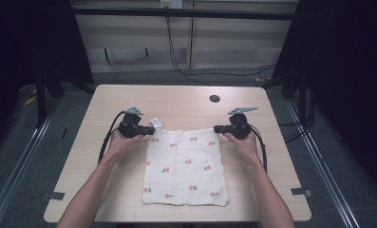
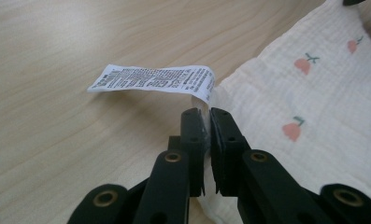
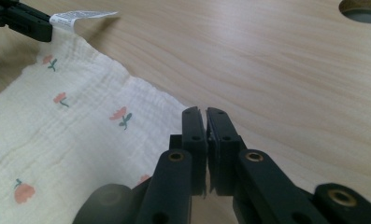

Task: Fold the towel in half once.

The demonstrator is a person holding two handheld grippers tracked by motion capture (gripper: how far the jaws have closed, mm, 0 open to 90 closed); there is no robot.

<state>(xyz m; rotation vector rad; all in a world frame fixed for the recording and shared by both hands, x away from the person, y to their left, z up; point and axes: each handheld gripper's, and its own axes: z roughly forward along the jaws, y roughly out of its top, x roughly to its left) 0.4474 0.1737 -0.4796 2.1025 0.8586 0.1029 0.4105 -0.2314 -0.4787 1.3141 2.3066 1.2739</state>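
A cream cloth (image 1: 185, 166) printed with small red flowers lies flat on the wooden table (image 1: 176, 97). My left gripper (image 1: 153, 129) is shut on the cloth's far left corner; in the left gripper view its jaws (image 2: 205, 112) pinch the cloth (image 2: 304, 93) right beside a white care label (image 2: 155, 78). My right gripper (image 1: 216, 128) is shut at the far right corner, and the cloth (image 3: 71, 126) edge runs into its closed jaws (image 3: 205, 111). Across the cloth, the right gripper view shows the left gripper (image 3: 33, 23) and the label (image 3: 80, 16).
A round cable hole (image 1: 214, 99) sits in the table beyond the right gripper, also visible as a hole (image 3: 363, 11) in the right gripper view. Bare wood surrounds the cloth. Dark floor, cables and metal rails lie around the table.
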